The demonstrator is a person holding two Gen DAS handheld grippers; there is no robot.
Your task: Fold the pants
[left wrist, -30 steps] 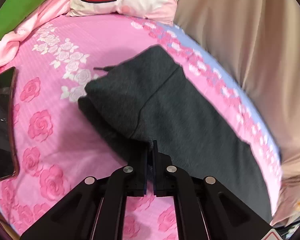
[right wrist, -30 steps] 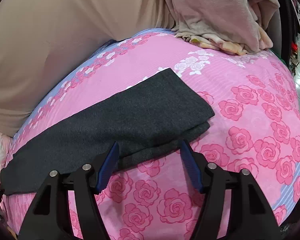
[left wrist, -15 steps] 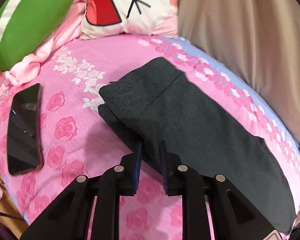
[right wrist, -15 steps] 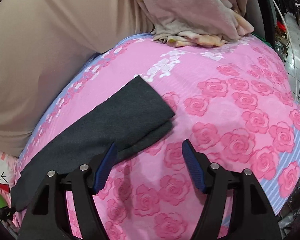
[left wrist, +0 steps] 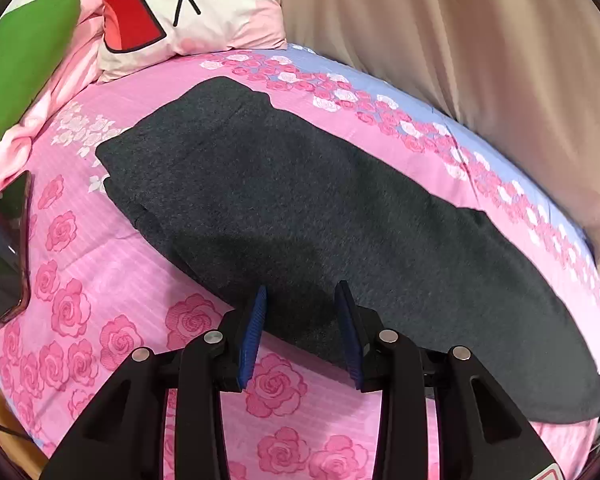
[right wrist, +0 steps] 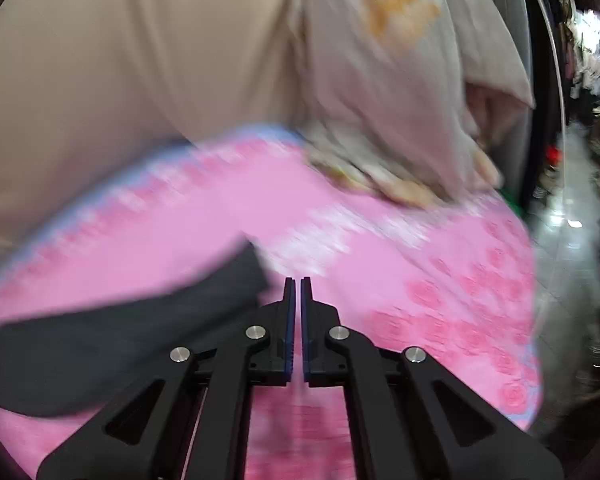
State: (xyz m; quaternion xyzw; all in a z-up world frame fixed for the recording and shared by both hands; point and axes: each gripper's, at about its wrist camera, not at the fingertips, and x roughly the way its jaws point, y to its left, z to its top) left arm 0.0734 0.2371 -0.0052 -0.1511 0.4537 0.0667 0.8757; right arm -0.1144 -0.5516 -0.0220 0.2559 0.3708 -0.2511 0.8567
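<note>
The dark grey pants (left wrist: 300, 216) lie flat on the pink rose-print bed sheet (left wrist: 112, 264), folded lengthwise into one long strip running from upper left to lower right. My left gripper (left wrist: 302, 300) is open and empty, with its blue pads over the near edge of the pants around the middle. In the blurred right wrist view the leg end of the pants (right wrist: 140, 332) lies to the left. My right gripper (right wrist: 298, 284) is shut with nothing between its fingers, just right of the leg end's corner.
A black phone (left wrist: 6, 248) lies on the sheet at the left. A cartoon pillow (left wrist: 188, 4) and a green cushion (left wrist: 20, 52) sit at the head. A beige curtain (left wrist: 480, 40) runs along the far side. Piled beige bedding (right wrist: 400, 100) sits past the leg end.
My left gripper let go of the pants, opened and pulled back toward their middle. My right gripper closed from wide open and swung right, past the leg end.
</note>
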